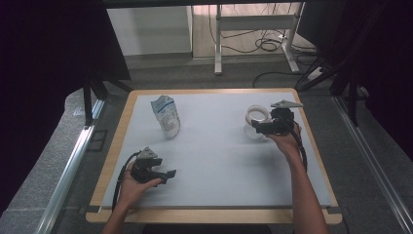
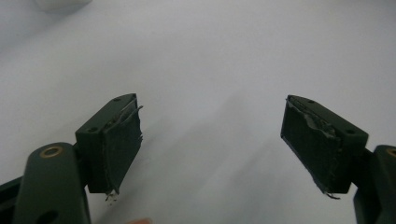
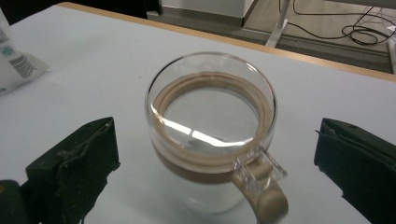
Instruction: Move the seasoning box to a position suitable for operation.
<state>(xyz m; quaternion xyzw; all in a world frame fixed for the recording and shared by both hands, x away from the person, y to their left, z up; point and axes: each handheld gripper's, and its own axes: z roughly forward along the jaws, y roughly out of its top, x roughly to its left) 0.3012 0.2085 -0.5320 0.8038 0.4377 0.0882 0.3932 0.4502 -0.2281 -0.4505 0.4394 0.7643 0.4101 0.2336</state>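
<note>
glass mug (image 3: 211, 135) sits at table's (image 1: 214, 165) far right, between your right gripper's (image 3: 215, 158) spread jaws — nothing clamped yet, lined up for grab. left gripper (image 2: 212, 149) released too, parked near front left. pouch (image 1: 165, 117) stands well apart.
</note>
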